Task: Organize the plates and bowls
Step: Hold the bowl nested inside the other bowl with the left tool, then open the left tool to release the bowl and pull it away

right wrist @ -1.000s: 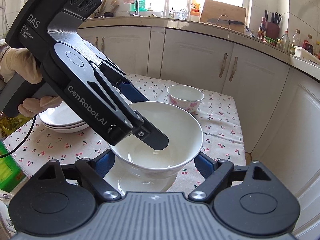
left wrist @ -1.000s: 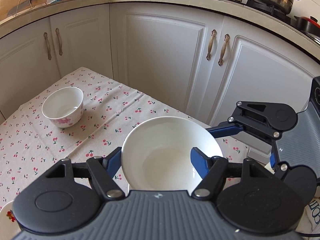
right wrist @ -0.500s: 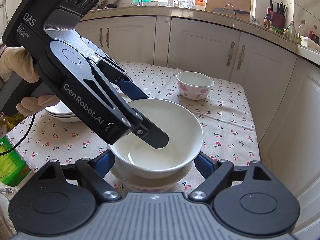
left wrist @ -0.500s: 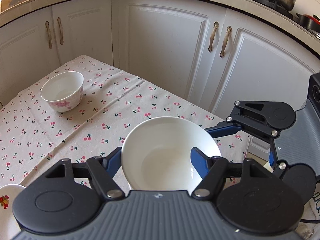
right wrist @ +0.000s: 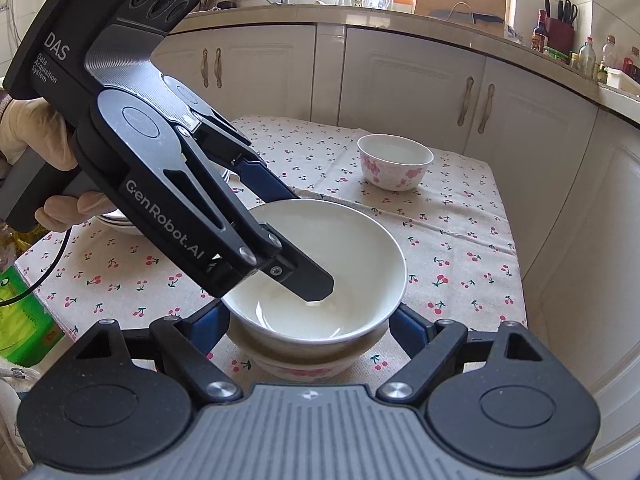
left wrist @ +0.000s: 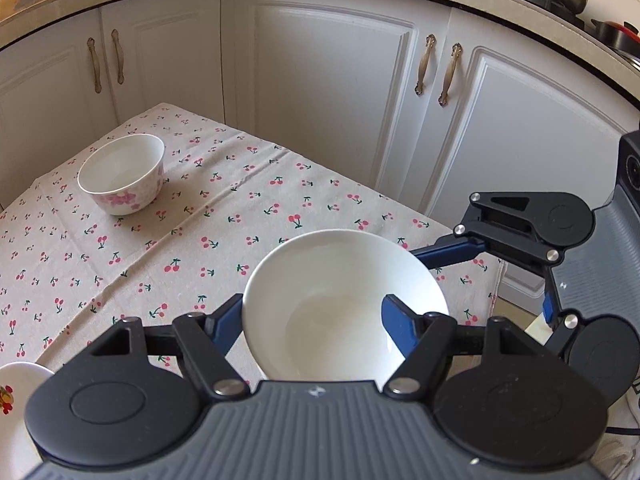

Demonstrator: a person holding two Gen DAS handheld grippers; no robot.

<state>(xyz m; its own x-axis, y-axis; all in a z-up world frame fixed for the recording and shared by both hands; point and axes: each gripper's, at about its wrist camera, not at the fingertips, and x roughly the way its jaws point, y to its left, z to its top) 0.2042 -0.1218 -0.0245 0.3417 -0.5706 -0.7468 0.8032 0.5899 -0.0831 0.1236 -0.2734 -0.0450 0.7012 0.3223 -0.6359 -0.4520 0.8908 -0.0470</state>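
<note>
While my left gripper (right wrist: 288, 236) jaws pinch the white bowl (right wrist: 320, 276), I'd lower it level into the floral bowl (right wrist: 304, 364) at bottom centre; right gripper (right wrist: 308, 328) jaws gape, unclenched.

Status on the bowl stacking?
Left gripper shut on white bowl rim. Right gripper flanks floral bowl beneath, contact unclear. Nothing in the way.

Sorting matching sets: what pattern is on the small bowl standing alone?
Pink blossoms on white on the small bowl; clearest in the right wrist view.
</note>
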